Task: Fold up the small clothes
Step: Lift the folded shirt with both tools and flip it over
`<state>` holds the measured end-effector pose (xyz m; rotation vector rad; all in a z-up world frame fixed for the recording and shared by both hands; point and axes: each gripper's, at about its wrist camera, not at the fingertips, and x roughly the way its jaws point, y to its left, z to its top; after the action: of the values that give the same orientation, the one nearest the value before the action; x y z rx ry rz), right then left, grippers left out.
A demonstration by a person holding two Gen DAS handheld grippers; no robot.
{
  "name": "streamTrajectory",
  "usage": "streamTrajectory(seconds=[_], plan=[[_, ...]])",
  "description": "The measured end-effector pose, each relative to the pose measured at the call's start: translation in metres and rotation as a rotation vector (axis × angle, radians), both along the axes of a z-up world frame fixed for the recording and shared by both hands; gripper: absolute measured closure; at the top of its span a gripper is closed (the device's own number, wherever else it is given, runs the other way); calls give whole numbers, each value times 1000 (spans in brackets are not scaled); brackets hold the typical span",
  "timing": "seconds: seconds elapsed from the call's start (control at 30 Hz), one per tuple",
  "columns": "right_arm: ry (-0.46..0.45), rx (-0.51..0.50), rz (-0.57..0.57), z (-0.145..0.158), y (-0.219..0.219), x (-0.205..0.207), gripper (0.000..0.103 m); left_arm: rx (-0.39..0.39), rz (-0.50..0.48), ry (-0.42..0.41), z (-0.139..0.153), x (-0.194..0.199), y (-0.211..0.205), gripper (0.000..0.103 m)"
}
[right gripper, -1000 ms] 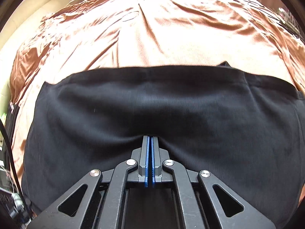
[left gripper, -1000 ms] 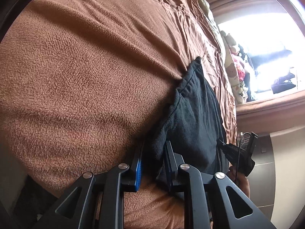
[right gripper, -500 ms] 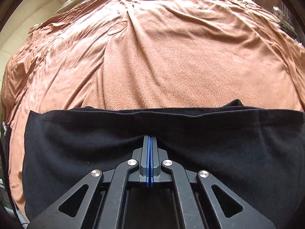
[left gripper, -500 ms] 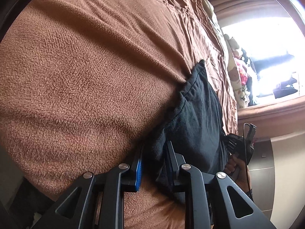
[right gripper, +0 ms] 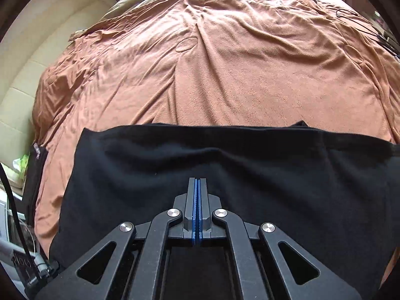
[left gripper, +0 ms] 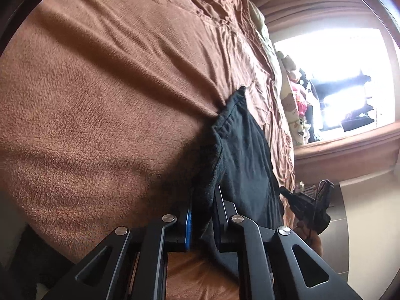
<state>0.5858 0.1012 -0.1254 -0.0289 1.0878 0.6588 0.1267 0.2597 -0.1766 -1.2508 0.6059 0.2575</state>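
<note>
A black garment (right gripper: 225, 165) lies spread on a brown fleece blanket (right gripper: 237, 70) that covers the bed. My right gripper (right gripper: 198, 182) is shut, its blue pads pressed together on the garment's near edge. In the left wrist view the same black garment (left gripper: 245, 155) runs away along the blanket (left gripper: 100, 100). My left gripper (left gripper: 203, 200) is shut on a thick bunched fold of its edge, which fills the gap between the jaws. The right gripper (left gripper: 307, 210) shows at the garment's far side.
A bright window (left gripper: 337, 80) and a wooden ledge (left gripper: 350, 147) with soft toys (left gripper: 295, 100) stand beyond the bed. A cream padded headboard (right gripper: 27, 80) lies at the left. A black cable (right gripper: 10, 200) hangs at the bed's left edge.
The garment's far edge shifted nearer and then back a little in the right wrist view, as more of the blanket came into sight. Both grippers kept their hold.
</note>
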Motion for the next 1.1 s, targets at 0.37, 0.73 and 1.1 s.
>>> streamTrajectory(seconds=[0.37, 0.73, 1.1], plan=[[27, 31, 94, 17, -66, -70, 103, 86, -99, -129, 59, 22, -9, 91], [95, 122, 118, -8, -113, -136, 103, 169, -217, -174, 114, 53, -22, 93], [194, 181, 144, -45, -131, -152, 103, 249, -374, -259, 170, 93, -70, 94]])
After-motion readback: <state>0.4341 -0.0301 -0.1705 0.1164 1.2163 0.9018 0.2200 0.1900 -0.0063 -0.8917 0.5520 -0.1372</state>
